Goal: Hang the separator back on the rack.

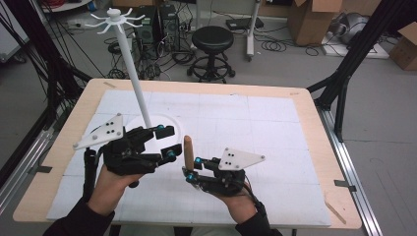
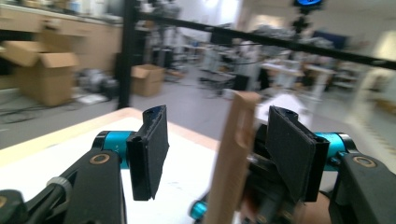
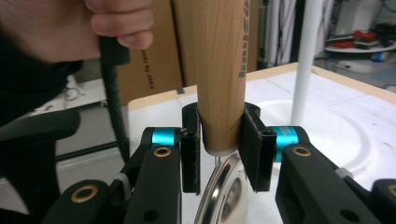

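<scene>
— So, what has the right gripper [image 1: 191, 169] got?
— Its jaws are clamped on the lower end of a wooden handle [image 1: 188, 149], which stands upright; in the right gripper view the pads [image 3: 250, 144] press the wood [image 3: 219, 70] from both sides, with a shiny metal part [image 3: 224, 196] just beneath.
— And the left gripper [image 1: 164, 142]?
— Jaws apart, holding nothing. In its own view the wooden handle [image 2: 231, 158] sits between the pads [image 2: 152, 149], untouched.
— Where is this on the table [image 1: 305, 113]?
— Near the middle, toward six o'clock. A white stand [image 1: 129, 64] rises at about ten o'clock from the handle, its round base [image 1: 172, 123] just beside the left gripper.
</scene>
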A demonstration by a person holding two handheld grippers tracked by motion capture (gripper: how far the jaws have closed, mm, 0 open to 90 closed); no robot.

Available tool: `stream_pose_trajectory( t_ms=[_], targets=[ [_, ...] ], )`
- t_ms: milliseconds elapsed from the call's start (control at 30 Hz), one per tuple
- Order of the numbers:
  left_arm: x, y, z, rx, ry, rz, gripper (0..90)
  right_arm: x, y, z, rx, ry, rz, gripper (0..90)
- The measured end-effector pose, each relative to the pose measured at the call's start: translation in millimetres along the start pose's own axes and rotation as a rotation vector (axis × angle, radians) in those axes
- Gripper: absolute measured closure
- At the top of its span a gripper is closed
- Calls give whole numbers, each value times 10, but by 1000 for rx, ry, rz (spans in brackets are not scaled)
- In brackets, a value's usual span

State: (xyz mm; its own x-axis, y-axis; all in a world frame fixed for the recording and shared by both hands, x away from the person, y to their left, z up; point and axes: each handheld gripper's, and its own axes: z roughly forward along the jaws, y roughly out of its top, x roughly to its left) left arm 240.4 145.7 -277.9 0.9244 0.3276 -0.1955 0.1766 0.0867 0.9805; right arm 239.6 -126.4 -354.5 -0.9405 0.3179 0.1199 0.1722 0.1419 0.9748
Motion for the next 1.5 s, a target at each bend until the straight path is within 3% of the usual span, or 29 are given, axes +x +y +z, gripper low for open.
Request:
stream_pose_trajectory(
  t_ms=[100,267,467,600,833,1067,1267,1367,1467,1500],
  targets=[
    [8,-44,-38,6,-85,-2,384,-11,5,-6,-11,68,18,710],
    [10,-122,-33,23,-161,-19,354,-1,5,28,-5,202,26,710],
    [0,-216,48,55,-253,-47,359,25,1,68,7,290,28,710],
    [-12,-241,95,78,-278,-48,352,29,0,79,6,334,31,710],
    [-30,-276,141,110,-349,-21,561,42,-7,109,18,421,49,709],
    [-19,-276,129,106,-382,-27,656,47,-10,125,12,481,66,710],
    [-21,-280,120,103,-386,-16,715,36,-15,127,8,502,77,709],
    [-17,-268,107,98,-346,-7,719,23,-18,126,0,495,95,692],
    [8,-254,87,113,-274,-4,720,-1,-15,89,-18,365,91,405],
    [20,-248,77,117,-243,-3,720,-19,-19,75,-12,326,93,369]
  ],
)
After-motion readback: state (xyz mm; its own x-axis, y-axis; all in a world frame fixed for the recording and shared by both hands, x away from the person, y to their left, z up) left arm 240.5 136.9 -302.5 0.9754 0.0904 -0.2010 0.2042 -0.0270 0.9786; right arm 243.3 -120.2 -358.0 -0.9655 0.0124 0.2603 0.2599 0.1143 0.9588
